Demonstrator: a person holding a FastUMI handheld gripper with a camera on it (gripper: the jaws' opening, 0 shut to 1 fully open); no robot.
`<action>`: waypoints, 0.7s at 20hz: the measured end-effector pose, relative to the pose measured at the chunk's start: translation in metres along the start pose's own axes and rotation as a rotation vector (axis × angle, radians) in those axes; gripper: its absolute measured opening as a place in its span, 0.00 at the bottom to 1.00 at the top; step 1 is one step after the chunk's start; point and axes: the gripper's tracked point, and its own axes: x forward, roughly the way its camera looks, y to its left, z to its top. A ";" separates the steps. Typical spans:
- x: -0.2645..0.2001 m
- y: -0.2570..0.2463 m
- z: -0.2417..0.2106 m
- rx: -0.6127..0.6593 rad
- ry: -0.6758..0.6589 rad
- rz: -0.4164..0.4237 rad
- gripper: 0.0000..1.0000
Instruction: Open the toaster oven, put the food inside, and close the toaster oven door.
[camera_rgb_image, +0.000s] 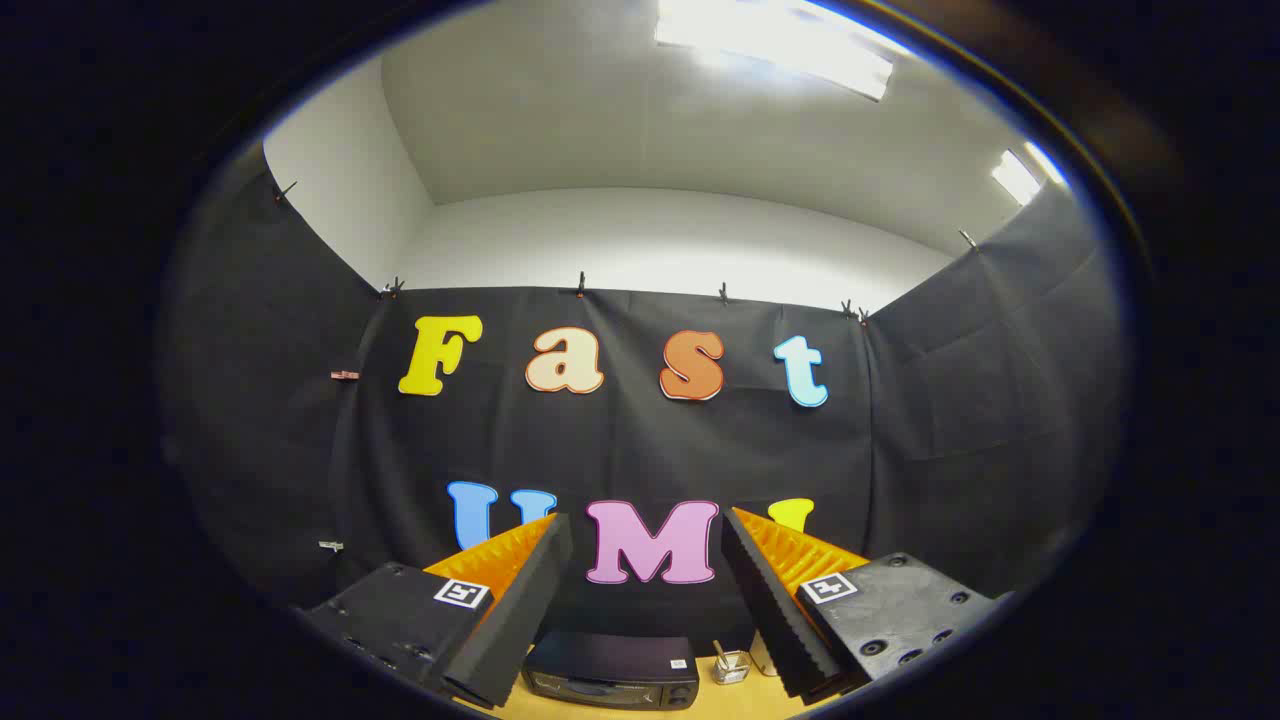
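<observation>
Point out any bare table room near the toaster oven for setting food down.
Little table shows. One bare strip lies beside the toaster oven, around the small glass holder. The gripper hangs open, high above, fingers empty.

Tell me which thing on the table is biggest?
The dark toaster oven, seen between the open gripper's fingers; the small clear container beside it is much smaller.

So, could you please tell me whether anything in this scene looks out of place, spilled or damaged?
Nothing stands out. The dark boxy toaster oven sits squarely on the wooden table, a small clear glass container upright beside it. The gripper is open, high above them, holding nothing.
</observation>
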 end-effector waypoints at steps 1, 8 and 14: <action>0.001 0.000 -0.001 0.000 0.000 -0.001 0.97; 0.007 -0.006 -0.010 0.013 0.019 -0.019 0.97; 0.007 -0.011 -0.013 0.014 0.026 -0.028 0.97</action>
